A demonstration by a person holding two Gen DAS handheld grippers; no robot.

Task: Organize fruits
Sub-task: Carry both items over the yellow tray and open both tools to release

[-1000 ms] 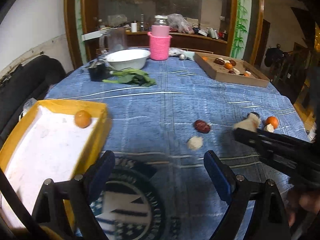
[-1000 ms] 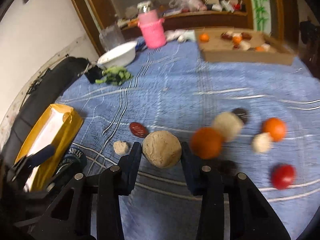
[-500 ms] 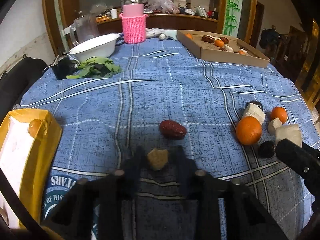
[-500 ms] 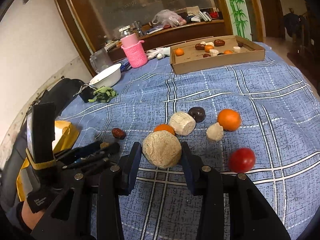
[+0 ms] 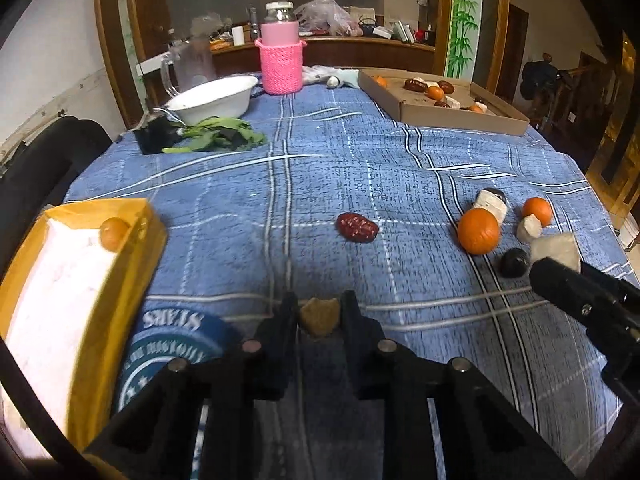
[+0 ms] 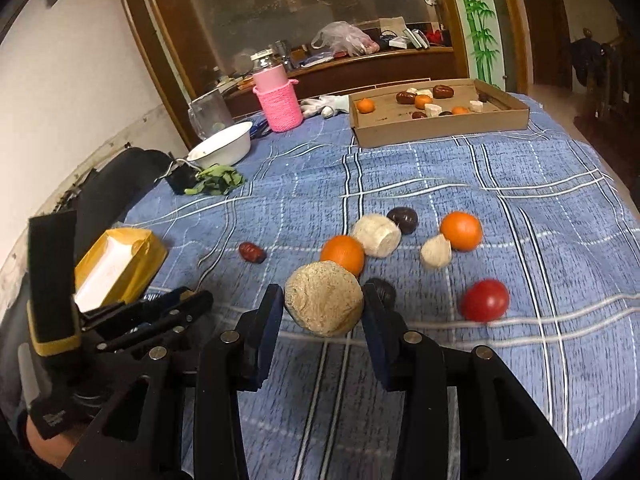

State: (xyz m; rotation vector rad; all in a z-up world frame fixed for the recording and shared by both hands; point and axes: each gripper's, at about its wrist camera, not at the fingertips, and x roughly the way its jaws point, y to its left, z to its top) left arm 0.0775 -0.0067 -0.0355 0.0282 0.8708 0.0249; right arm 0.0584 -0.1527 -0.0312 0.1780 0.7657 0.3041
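My left gripper (image 5: 319,314) is shut on a small tan chunk (image 5: 319,316), held just above the blue cloth beside the yellow box (image 5: 86,280), which holds one small orange fruit (image 5: 114,232). My right gripper (image 6: 322,308) is shut on a large beige round piece (image 6: 323,304) and holds it above the cloth. Loose on the cloth lie a red date (image 5: 357,227), two oranges (image 6: 343,254) (image 6: 461,231), a red tomato (image 6: 485,300), pale chunks (image 6: 377,235) and dark fruits (image 6: 403,219). The left gripper also shows in the right wrist view (image 6: 192,300).
A cardboard tray (image 6: 440,128) with several fruits stands at the far right. A pink knitted jar holder (image 5: 281,64), a white bowl (image 5: 212,98), a glass jug (image 5: 192,66), green leaves (image 5: 220,138) and a black chair (image 5: 36,168) are at the back left.
My left gripper closed on the small tan chunk and lifted it slightly. My right gripper kept the beige piece and shifted a little over the loose fruits.
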